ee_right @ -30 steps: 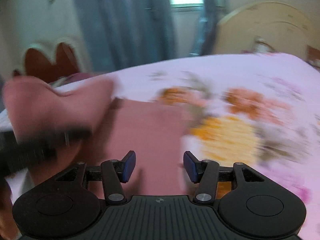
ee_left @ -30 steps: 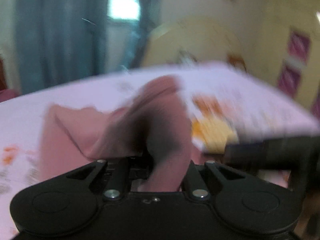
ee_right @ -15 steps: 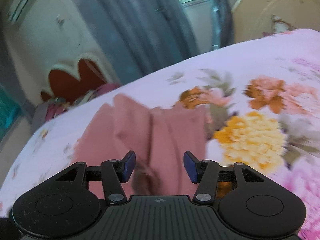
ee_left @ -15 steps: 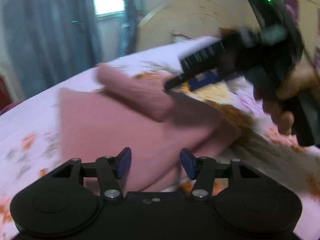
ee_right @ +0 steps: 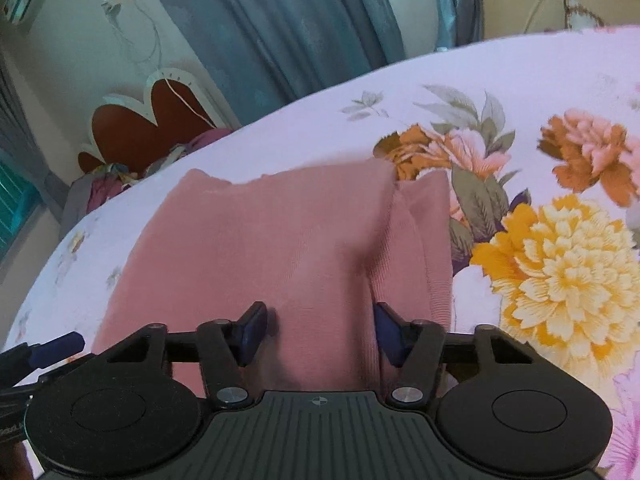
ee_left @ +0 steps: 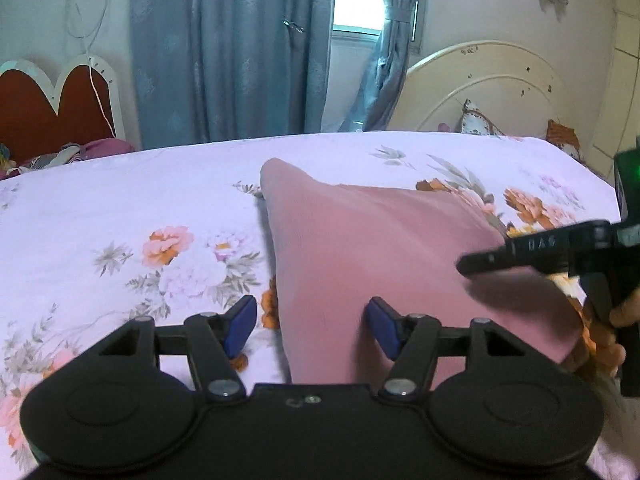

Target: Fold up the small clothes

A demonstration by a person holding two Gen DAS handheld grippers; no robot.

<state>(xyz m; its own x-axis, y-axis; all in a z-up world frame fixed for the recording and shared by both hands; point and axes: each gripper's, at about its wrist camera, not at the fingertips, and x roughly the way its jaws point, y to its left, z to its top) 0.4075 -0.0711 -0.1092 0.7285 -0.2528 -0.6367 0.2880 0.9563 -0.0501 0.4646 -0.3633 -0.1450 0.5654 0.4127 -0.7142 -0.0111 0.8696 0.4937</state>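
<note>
The pink garment (ee_right: 256,248) lay soft and limp on the bedsheet (ee_left: 120,208), best pinched at its near hem, while left gripper (ee_left: 310,326) and right gripper (ee_right: 320,330) both gaped empty.

bed (ee_left: 120,200): floral pink sheet | on it: folded pink garment (ee_left: 360,248)

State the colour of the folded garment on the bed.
Dusty pink, plain with no print: the garment shows best in the right wrist view, lying on the floral sheet.
</note>
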